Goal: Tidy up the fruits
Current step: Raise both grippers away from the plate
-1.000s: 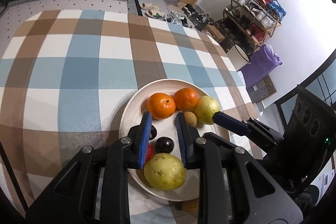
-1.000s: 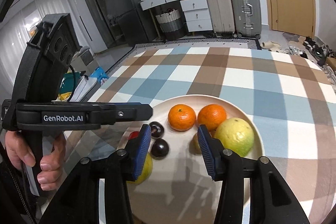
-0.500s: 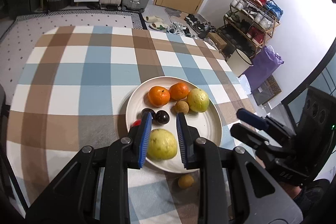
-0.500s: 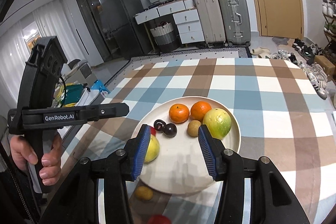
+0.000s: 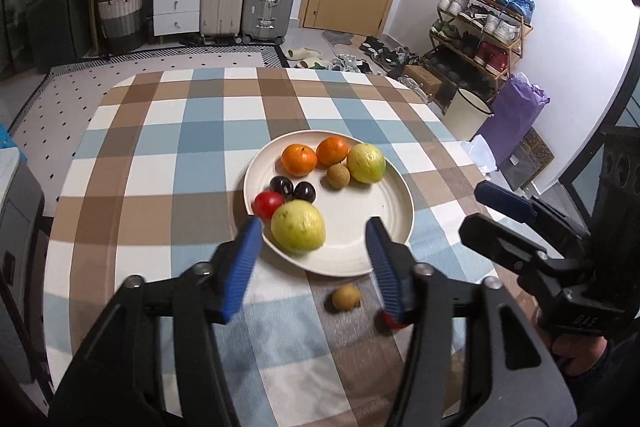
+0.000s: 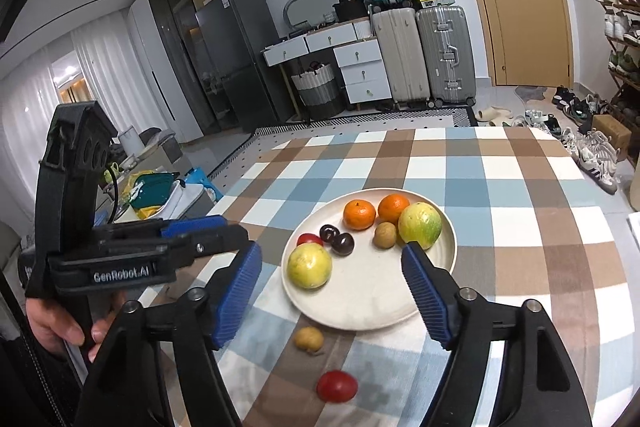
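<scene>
A cream plate (image 5: 354, 215) on the checked tablecloth holds two oranges (image 5: 299, 159), two yellow-green guavas (image 5: 297, 231), a small brown fruit (image 5: 338, 176), two dark plums (image 5: 304, 191) and a red fruit (image 5: 267, 203). On the cloth in front of the plate lie another small brown fruit (image 6: 308, 338) and a red fruit (image 6: 337, 385). My left gripper (image 5: 313, 229) hovers above the plate's near edge, its jaws opening, nothing gripped. My right gripper (image 6: 332, 253) hangs above the plate (image 6: 368, 291) too, its jaws opening and empty.
The tablecloth (image 5: 168, 163) stretches bare to the left and beyond the plate. In the right wrist view a hand (image 6: 56, 323) holds the left gripper's handle at the left. Suitcases, drawers and a shoe rack stand beyond the table.
Both grippers have drawn back and up from the plate, and both jaws have spread wider. The two loose fruits on the cloth have come into view.
</scene>
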Motion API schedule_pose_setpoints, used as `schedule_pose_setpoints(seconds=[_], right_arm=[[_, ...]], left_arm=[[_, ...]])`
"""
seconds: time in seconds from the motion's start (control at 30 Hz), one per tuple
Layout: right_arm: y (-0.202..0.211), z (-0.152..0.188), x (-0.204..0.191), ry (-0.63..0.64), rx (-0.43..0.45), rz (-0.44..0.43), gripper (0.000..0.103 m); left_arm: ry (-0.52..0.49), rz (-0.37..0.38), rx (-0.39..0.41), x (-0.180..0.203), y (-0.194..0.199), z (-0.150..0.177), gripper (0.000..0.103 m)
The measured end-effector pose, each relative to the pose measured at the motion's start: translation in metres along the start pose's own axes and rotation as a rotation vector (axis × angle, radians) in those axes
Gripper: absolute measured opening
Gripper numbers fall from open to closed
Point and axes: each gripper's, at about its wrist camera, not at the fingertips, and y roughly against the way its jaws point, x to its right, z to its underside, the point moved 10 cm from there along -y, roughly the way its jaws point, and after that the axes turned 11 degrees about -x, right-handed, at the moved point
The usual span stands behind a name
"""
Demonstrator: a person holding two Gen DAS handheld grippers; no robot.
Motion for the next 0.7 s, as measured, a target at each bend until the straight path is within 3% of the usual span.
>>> schedule_pose_setpoints(seconds=[0.07,0.33,0.7], right_arm=[[0.005,0.004,-0.002,-0.005,0.007,-0.002,0.077],[0.028,0.018,-0.010,0.002,0.038,-0.003,0.081],[0.050,0.036,-0.023,0.023,0.066,-0.002,0.085]], left_arm=[[0.001,-0.025,0.011,0.002,0.004,0.007,0.064],[0.006,-0.058,0.064,0.011,0.023,0.026,0.079],[-0.009,-0.079,0.119,0.023,0.044,0.048,0.088]])
